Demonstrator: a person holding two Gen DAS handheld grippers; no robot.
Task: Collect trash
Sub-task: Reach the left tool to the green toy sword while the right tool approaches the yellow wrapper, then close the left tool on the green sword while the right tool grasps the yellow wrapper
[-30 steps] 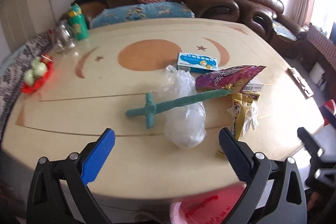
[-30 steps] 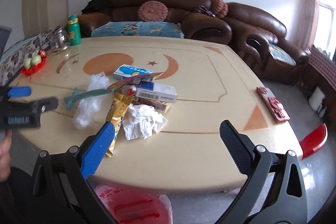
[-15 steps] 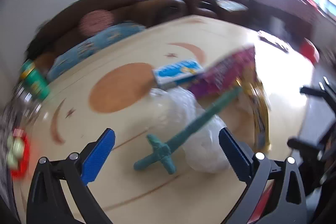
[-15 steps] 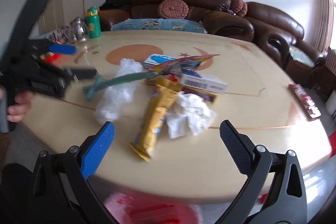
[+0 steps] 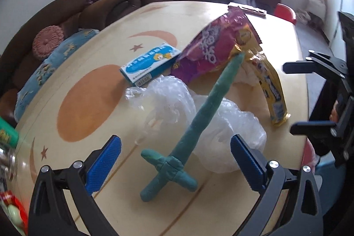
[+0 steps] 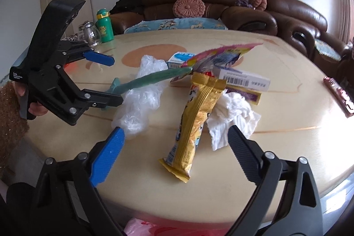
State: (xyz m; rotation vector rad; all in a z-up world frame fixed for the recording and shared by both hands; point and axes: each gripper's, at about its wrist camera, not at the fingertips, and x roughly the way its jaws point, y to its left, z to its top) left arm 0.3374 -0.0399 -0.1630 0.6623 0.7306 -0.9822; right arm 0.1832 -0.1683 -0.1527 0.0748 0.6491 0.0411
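A trash pile lies on the beige table [image 5: 93, 85]: a green toy sword [image 5: 194, 125] across a crumpled clear plastic bag [image 5: 177, 107], a purple snack bag [image 5: 216, 45], a blue box [image 5: 150, 63], a gold wrapper [image 6: 197, 116], crumpled white tissue [image 6: 232, 112] and a white barcode box [image 6: 243, 80]. My left gripper [image 5: 176, 157] is open, its jaws either side of the sword's hilt; it also shows in the right wrist view [image 6: 110, 81]. My right gripper [image 6: 177, 154] is open just before the gold wrapper's near end.
A green bottle [image 6: 104, 25] and a glass jar [image 6: 89, 33] stand at the table's far left. A red fruit dish [image 5: 13, 213] sits at the left edge. A pink bag [image 6: 150, 229] hangs below the table's near edge. Brown sofas stand behind.
My left gripper has swung in over the table and now straddles the sword's hilt. My right gripper has moved closer to the gold wrapper. Both stay open.
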